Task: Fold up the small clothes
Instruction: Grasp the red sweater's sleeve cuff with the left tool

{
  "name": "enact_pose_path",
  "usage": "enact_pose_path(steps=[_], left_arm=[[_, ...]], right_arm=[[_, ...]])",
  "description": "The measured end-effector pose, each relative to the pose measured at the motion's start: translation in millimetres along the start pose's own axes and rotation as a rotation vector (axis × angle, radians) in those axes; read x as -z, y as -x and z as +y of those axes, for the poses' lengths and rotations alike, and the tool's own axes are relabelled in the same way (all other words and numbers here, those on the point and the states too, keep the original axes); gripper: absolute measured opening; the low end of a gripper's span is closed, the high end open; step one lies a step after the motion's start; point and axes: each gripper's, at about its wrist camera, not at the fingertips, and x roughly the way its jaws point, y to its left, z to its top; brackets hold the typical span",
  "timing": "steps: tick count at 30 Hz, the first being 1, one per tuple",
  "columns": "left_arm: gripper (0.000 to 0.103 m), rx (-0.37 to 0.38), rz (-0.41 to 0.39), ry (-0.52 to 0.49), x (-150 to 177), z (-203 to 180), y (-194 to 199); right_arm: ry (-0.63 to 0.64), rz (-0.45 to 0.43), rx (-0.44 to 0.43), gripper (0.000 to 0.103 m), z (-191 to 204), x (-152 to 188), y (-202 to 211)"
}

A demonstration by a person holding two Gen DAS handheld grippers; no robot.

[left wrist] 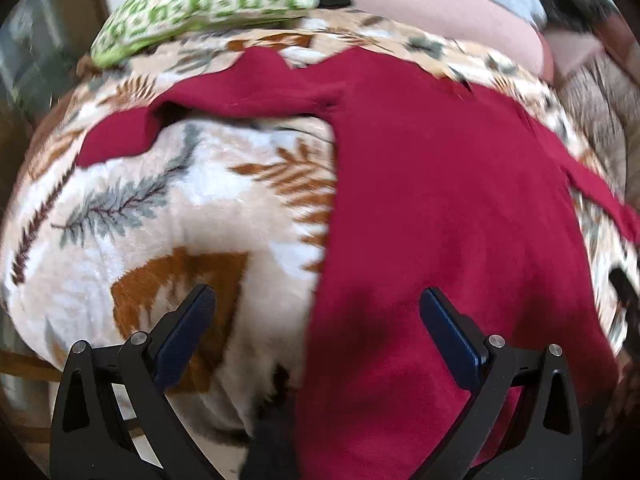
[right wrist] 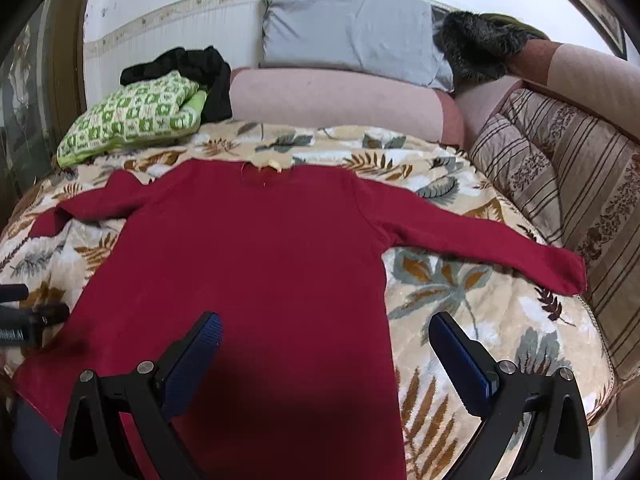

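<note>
A red long-sleeved top [right wrist: 256,248] lies flat on a leaf-patterned blanket [right wrist: 460,304] covering the bed, neckline toward 12 o'clock and hem toward 6 o'clock. One sleeve stretches out toward 3 o'clock; the other runs toward 9 o'clock, rumpled near its cuff. The right gripper [right wrist: 324,340] hovers over the top's lower right edge, its fingers [right wrist: 464,356] spread wide and holding nothing. The left gripper [left wrist: 316,320] hangs over the lower left edge, its fingers [left wrist: 188,336] likewise spread and empty. A green-checked cushion [right wrist: 132,120] sits at 10 o'clock, a grey pillow [right wrist: 352,32] at 12 o'clock.
</note>
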Motion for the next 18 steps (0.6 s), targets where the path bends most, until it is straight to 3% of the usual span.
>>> enact_pose_path(steps=[4,10,13,15,18], left_arm=[[0.103,0.049,-0.008,0.131,-14,52,-9],[0.103,0.075,-0.12,0.215,-44,116,5],[0.103,0.185,-0.173,0.356,-59,170,7],[0.102,0.301,-0.199,0.491,-66,215,3],[0.102,0.359,-0.198,0.664,-72,265,-13]], right_arm=[[0.005,0.038,0.005,0.102,1,1,-4],[0.033,0.068,0.018,0.102,6,-1,-12],[0.038,0.072,0.018,0.102,8,0,-13],[0.033,0.074,0.016,0.102,7,0,-13],[0.029,0.087,0.014,0.102,6,-1,-17]])
